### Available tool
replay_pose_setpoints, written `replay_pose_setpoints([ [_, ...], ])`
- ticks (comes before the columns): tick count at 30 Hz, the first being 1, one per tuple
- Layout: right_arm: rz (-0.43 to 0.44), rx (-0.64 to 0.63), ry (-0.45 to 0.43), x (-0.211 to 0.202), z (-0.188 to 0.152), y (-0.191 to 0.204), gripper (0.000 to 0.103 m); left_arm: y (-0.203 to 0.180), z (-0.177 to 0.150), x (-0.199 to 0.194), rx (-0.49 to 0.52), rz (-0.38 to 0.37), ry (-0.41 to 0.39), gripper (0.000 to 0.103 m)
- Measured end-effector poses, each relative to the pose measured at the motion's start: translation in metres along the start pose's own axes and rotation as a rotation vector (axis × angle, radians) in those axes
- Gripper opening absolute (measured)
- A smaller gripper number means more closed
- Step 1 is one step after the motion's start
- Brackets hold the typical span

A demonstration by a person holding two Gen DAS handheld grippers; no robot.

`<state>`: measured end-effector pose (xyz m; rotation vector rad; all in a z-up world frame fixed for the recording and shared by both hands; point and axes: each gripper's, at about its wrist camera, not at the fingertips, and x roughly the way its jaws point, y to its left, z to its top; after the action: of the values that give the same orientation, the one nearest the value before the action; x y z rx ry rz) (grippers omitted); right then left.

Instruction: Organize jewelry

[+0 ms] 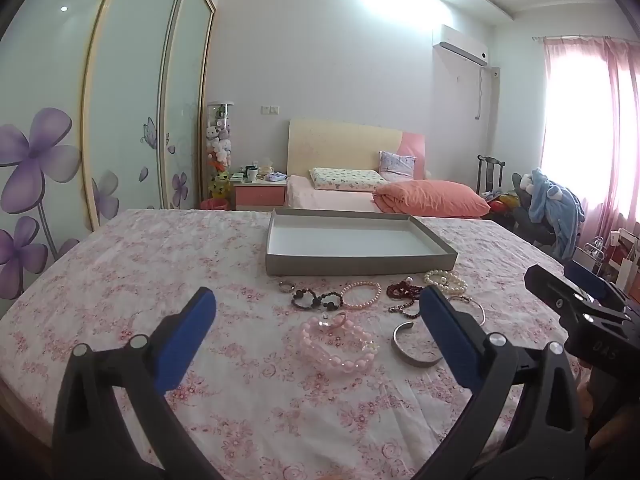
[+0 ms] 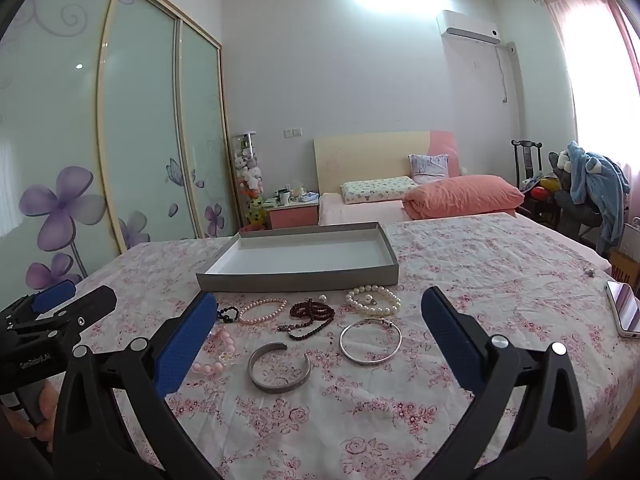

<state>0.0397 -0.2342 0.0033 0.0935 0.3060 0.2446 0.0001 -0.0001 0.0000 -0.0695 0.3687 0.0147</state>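
1. Grey tray (image 1: 360,258), the landmark: empty, standing on the floral tablecloth (image 1: 160,280), presumably set there to receive the pieces.
2. Jewelry lies loose just in front of the tray's near wall: pearl bracelet (image 2: 373,300), dark bead strand (image 2: 310,314), pink pearl bracelet (image 1: 361,294), small ring (image 1: 285,286).
3. Nearer the camera than these: pink bead bracelet (image 1: 338,344), silver cuff (image 2: 279,368), thin bangle (image 2: 370,340).
4. Left gripper (image 1: 316,312) and right gripper (image 2: 318,316) hover short of the tray, jaws spread wide, empty, likely readied for a first pick.
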Motion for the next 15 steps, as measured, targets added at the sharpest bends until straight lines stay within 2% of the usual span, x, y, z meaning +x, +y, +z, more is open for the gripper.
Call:
replay_pose_setpoints([
  [15, -0.001, 0.001, 0.000, 0.0007, 0.0000, 0.0000, 0.101, 0.0001, 0.0000, 0.0000, -0.004, -0.002, 0.002, 0.099],
])
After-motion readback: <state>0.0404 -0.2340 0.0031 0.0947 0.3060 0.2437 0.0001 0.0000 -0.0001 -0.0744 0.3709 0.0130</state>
